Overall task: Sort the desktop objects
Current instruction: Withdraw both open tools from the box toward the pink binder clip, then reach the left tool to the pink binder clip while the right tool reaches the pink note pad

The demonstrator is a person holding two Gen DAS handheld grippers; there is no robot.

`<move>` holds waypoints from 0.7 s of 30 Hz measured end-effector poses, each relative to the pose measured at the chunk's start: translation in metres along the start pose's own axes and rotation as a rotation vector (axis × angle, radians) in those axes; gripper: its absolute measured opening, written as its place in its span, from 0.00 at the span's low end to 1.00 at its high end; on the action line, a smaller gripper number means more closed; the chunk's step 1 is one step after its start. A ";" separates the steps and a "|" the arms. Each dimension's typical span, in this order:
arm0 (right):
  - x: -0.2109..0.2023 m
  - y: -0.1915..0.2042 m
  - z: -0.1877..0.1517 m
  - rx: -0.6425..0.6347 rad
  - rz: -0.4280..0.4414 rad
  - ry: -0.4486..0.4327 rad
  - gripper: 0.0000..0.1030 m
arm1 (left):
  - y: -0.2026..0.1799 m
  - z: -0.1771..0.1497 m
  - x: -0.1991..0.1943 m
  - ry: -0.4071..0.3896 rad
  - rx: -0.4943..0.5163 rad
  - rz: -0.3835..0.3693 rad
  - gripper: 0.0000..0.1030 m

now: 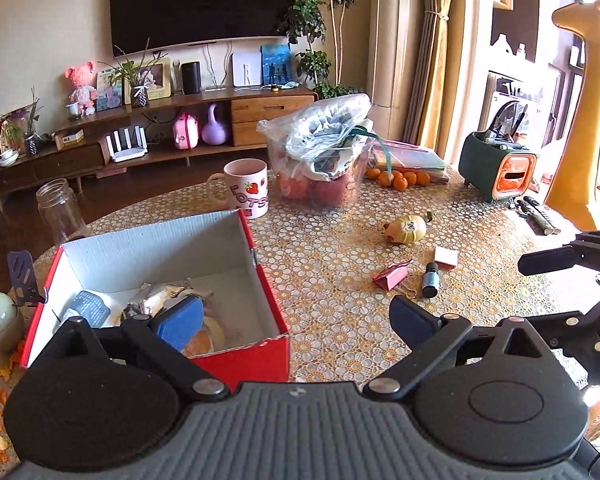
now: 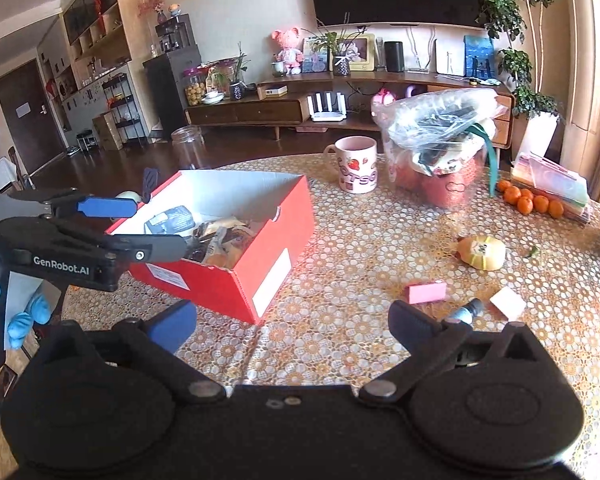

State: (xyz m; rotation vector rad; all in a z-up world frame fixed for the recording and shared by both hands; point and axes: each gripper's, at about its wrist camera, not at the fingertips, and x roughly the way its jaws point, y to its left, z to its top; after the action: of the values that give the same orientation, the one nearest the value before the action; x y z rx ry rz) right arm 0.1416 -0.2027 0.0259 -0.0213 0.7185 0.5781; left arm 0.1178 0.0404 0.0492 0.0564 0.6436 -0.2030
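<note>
Left wrist view: your left gripper (image 1: 296, 316) is hanging spread and empty, the red cardboard box (image 1: 236, 352) sitting under its left finger, already holding wrappers.
Right wrist view: your right gripper (image 2: 292, 320) is gaping empty; the small dark bottle (image 2: 466, 312), pink folded card (image 2: 427, 292) and yellow pouch (image 2: 482, 253) are waiting ahead, unsorted.

An open red box (image 2: 236, 276) held wrappers; a dropper bottle (image 1: 430, 280), pink clip (image 1: 390, 276) and pink card (image 1: 446, 257) lay on the worktop (image 1: 340, 264).
</note>
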 end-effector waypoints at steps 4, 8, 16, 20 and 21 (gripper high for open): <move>-0.005 -0.028 -0.013 0.033 -0.045 0.011 0.99 | -0.021 -0.004 0.009 -0.008 0.021 -0.028 0.98; -0.012 -0.055 -0.028 0.050 -0.094 0.019 1.00 | -0.041 -0.007 0.020 -0.007 0.041 -0.051 0.98; -0.021 -0.102 -0.048 0.084 -0.184 0.026 1.00 | -0.076 -0.011 0.054 0.033 0.097 -0.083 0.98; -0.019 -0.123 -0.054 0.114 -0.208 0.033 0.99 | -0.090 -0.011 0.072 0.034 0.133 -0.086 0.98; -0.018 -0.128 -0.055 0.119 -0.214 0.035 1.00 | -0.093 -0.011 0.076 0.034 0.136 -0.088 0.98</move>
State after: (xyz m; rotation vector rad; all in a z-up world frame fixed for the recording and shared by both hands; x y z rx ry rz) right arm 0.1615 -0.3309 -0.0264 0.0023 0.7727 0.3304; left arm 0.1522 -0.0622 -0.0042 0.1625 0.6658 -0.3311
